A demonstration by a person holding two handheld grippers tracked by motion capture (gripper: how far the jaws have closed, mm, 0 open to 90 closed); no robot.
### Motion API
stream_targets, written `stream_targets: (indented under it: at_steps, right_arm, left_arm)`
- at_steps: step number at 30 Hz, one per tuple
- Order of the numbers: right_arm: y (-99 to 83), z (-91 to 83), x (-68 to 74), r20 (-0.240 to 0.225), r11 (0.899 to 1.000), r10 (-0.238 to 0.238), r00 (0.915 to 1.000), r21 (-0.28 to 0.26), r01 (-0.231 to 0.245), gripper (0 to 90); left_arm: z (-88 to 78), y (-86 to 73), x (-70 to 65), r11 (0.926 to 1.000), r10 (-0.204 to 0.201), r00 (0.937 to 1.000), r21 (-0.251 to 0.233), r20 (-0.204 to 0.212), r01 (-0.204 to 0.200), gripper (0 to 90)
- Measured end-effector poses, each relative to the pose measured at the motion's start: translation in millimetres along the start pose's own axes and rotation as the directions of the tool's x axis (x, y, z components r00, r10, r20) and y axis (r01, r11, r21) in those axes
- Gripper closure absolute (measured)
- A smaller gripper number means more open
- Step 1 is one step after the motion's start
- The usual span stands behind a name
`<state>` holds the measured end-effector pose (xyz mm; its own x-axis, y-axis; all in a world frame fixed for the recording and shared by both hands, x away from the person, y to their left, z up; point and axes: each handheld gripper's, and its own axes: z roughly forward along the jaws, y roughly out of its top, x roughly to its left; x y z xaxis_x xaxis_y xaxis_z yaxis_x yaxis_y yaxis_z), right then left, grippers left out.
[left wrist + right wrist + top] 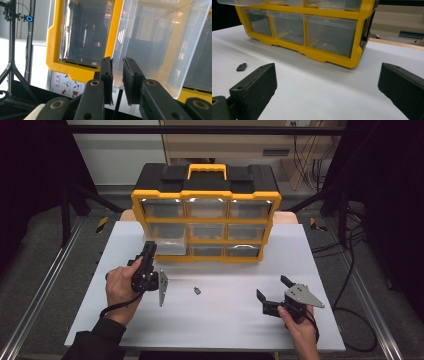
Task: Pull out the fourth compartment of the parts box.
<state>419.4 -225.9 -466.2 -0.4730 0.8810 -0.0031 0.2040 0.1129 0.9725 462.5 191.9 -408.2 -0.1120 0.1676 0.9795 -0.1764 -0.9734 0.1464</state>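
A yellow and black drawer organizer (206, 194) stands at the back of the white table (220, 320). Its bottom-left clear drawer (169, 248) is pulled partway out. My left gripper (149, 250) is turned on its side at that drawer's front. In the left gripper view the jaws (117, 60) are nearly together with the clear drawer's (155, 45) front wall pinched between them. My right gripper (272, 286) rests near the front right of the table, open with nothing between its jaws (328, 67). A small dark part (198, 290) lies on the table between the hands.
The organizer's yellow frame (329, 58) holds three rows of clear drawers; the others look pushed in. The small dark part (241, 67) lies left of the right gripper's jaws. A black tripod (11, 62) stands off the table.
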Motion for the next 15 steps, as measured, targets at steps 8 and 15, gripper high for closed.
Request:
stream_targets:
  at_steps: [8, 15]
  right_arm:
    - [-0.1, 0.0, 0.2, 0.0, 1.0, 0.002, 1.0, 0.0, -0.002, 2.5]
    - [0.0, -0.1, 0.2, 0.001, 1.0, 0.0, 1.0, 0.0, 0.0, 2.5]
  left_arm:
    - [-4.0, 0.4, 0.6, 1.0, -0.001, 1.0, 0.002, 0.002, 0.001, 78.4]
    - [-9.7, 0.5, 0.2, 0.9999, -0.013, 0.9999, -0.003, 0.0, 0.013, 78.2]
